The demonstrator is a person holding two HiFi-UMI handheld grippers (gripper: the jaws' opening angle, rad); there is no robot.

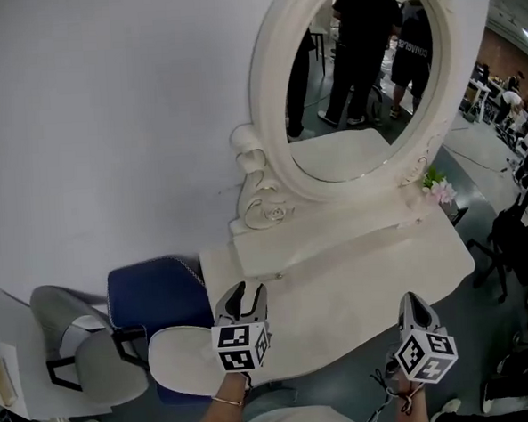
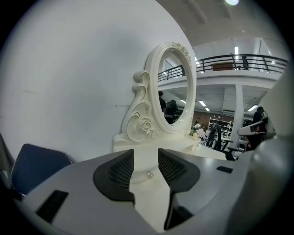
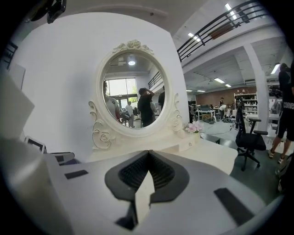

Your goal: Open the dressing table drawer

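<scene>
Drawer [image 2: 143, 168] is closed, in the low tier under the mirror [image 1: 363, 75], left end. Its small knob [image 2: 149, 174] is the only grip point. It looks hard and slick, so pinch it square and pull straight; the drawer is likely light. Left claw [image 2: 146, 158] is spread, empty, low over the surface [image 1: 358, 289], aimed at the knob and short of it. Right claw [image 3: 148, 155] is pressed together, empty, idle at the front edge.

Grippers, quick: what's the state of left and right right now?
Left gripper: open, holding nothing; the drawer knob shows ahead through the gap.
Right gripper: shut, holding nothing.
</scene>
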